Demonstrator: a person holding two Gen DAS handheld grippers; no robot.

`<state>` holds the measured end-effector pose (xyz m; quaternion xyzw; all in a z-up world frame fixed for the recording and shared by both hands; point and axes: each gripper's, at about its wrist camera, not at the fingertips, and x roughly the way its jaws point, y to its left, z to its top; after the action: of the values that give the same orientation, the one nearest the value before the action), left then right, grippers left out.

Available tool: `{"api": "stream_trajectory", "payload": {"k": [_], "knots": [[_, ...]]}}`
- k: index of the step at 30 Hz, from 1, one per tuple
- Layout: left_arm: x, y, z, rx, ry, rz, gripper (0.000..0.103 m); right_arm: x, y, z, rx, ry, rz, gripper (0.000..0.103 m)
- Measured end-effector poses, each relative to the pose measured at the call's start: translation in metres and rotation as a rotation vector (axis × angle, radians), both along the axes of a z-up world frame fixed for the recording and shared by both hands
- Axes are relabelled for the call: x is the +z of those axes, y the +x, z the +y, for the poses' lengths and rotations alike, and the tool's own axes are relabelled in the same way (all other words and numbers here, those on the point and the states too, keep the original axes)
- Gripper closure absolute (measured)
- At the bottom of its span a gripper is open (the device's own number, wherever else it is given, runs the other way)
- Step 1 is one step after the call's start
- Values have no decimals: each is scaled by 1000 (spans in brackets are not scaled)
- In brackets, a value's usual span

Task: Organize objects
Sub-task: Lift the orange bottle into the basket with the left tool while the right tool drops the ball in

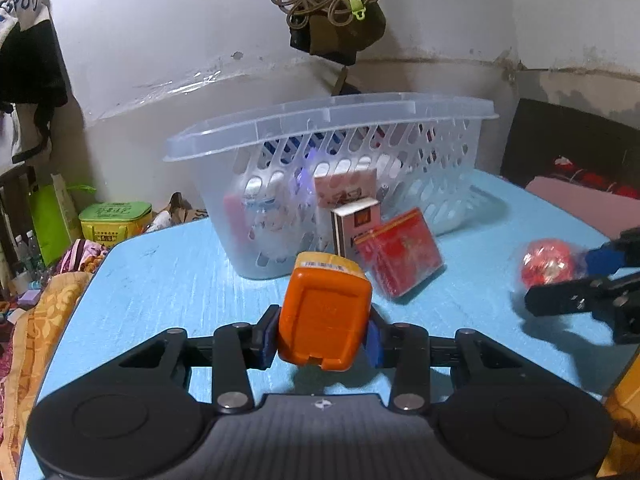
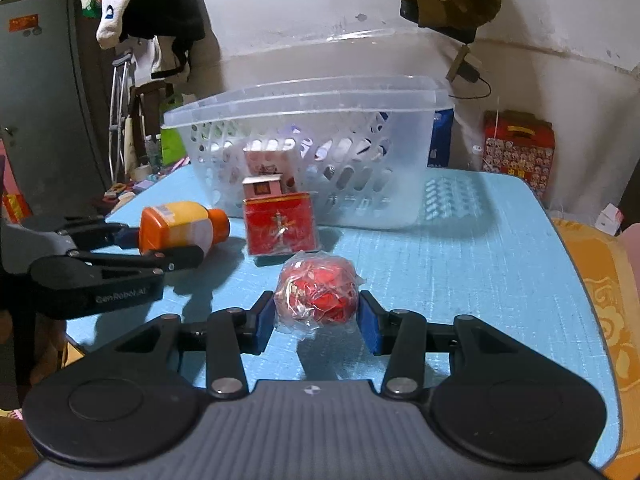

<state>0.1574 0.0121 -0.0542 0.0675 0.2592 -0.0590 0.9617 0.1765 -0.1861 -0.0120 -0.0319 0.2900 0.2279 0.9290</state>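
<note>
My left gripper (image 1: 322, 332) is shut on an orange bottle (image 1: 324, 312), seen from its base; it also shows in the right wrist view (image 2: 180, 228), lying sideways between the left gripper's fingers (image 2: 132, 248). My right gripper (image 2: 318, 320) has its blue pads on both sides of a red ball wrapped in clear plastic (image 2: 318, 296) on the blue table (image 2: 480, 272); the ball also shows in the left wrist view (image 1: 548, 262). A clear plastic basket (image 1: 332, 152) (image 2: 312, 152) stands behind. A red box (image 1: 400, 256) (image 2: 280, 224) and a small matchbox-like box (image 1: 356, 224) (image 2: 262, 188) stand before it.
The basket holds a pink box (image 1: 344, 188) and other small items. Bedding (image 2: 600, 264) lies beyond the table's right edge. A green tin (image 1: 116, 220) and bags lie on the floor to the left. A bag with cords (image 1: 332, 4) hangs on the wall.
</note>
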Motion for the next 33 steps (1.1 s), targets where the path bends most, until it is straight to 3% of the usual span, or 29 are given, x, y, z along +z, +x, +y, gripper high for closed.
{"api": "stream_trajectory", "payload": {"k": [13,19,33], "knots": [[1,-20,4,-46,-5,-37,59,-2,0,-3,16,18,19,55],[9,-34,7,-29,-4,-65,60,-1,-13,5,52,-22,1,55],[31,-55,14,-41,-50,-138,60,13,-30,-2,60,43,-21,55]]}}
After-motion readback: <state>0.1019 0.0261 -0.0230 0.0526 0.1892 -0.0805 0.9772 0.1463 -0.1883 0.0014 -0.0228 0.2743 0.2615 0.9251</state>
